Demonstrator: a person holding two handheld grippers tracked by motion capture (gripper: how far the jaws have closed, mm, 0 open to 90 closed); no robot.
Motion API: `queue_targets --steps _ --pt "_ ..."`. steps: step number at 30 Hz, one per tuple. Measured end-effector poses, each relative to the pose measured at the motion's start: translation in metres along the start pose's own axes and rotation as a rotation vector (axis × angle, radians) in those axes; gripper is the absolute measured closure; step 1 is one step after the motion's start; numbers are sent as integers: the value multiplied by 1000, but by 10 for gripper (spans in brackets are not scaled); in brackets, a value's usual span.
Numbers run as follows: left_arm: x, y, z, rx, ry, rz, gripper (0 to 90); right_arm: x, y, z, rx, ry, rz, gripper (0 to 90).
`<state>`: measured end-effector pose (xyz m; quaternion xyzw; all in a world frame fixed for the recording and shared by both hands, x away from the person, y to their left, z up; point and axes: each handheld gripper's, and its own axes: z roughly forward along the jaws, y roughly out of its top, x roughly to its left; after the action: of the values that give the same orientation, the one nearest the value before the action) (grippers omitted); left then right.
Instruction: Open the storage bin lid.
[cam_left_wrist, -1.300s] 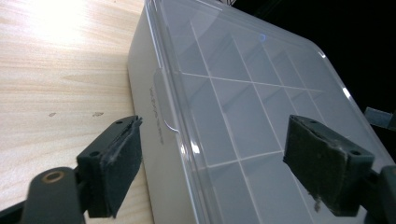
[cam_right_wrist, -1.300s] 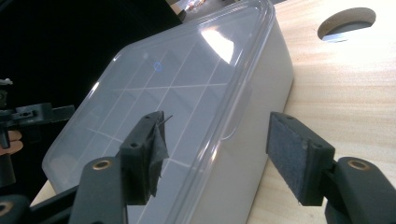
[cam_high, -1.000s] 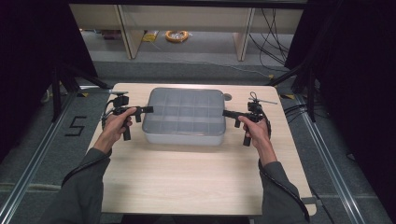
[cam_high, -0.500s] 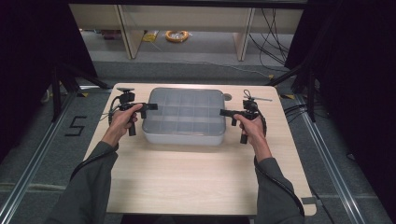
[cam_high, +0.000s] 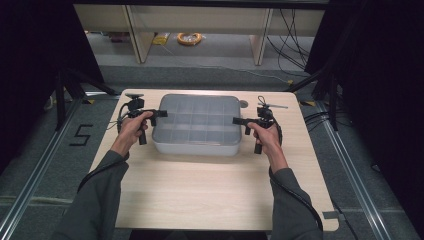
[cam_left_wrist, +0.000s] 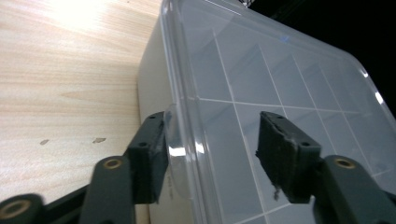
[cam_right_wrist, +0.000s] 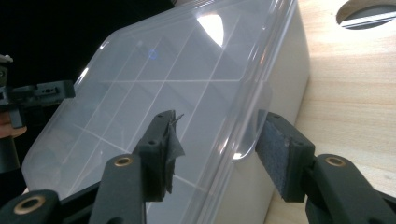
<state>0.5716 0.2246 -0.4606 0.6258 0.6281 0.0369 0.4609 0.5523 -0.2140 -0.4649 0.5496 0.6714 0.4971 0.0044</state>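
Two grippers are set at opposite short ends of the box (cam_high: 196, 125), one per side, so that the lid (cam_left_wrist: 280, 93) can be taken at both ends at once. The left gripper (cam_left_wrist: 210, 154) is placed astride the lid's edge: one pad lies against the small clear tab (cam_left_wrist: 172, 135) on the outside, the other is seen above the lid top, apart from it. Its jaws have just been closing, with the lid rim between them, but a full clamp is not yet shown; no squeeze is made. The right gripper (cam_right_wrist: 215, 154) is held the same way at the far end: a tab (cam_right_wrist: 250, 135) sits between its pads, with a gap on both sides. Its jaws have just been closing too, and nothing is gripped yet. In the high view the left gripper (cam_high: 159, 114) and right gripper (cam_high: 239, 120) are pointed inward at the box, level with the lid rim, wrists kept low. The box is clear, divided into compartments, and its compartments look empty. It is stood flat on the surface (cam_high: 210, 200), towards the far half, centred between the hands (cam_high: 134, 129). A round hole (cam_right_wrist: 369, 11) is cut in the surface just beside the box. Tabs are judged the intended grip points, hence the mirrored placement.
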Motion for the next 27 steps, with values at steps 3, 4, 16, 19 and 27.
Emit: queue_targets --steps 3,4,16,19,27 --pt "-3 -2 0 -4 15 6 474 2 1 1 3 -19 -8 513" --pt "-3 -2 0 -5 18 8 473 3 2 0 8 -28 -2 523" --pt "-9 2 -11 -65 26 -37 532 9 6 -11 -39 -15 -10 598" --pt "-9 2 -12 -69 24 -50 536 14 6 -15 -59 29 18 607" --pt "-18 7 -27 -114 18 -35 545 22 12 -24 -89 41 6 650"
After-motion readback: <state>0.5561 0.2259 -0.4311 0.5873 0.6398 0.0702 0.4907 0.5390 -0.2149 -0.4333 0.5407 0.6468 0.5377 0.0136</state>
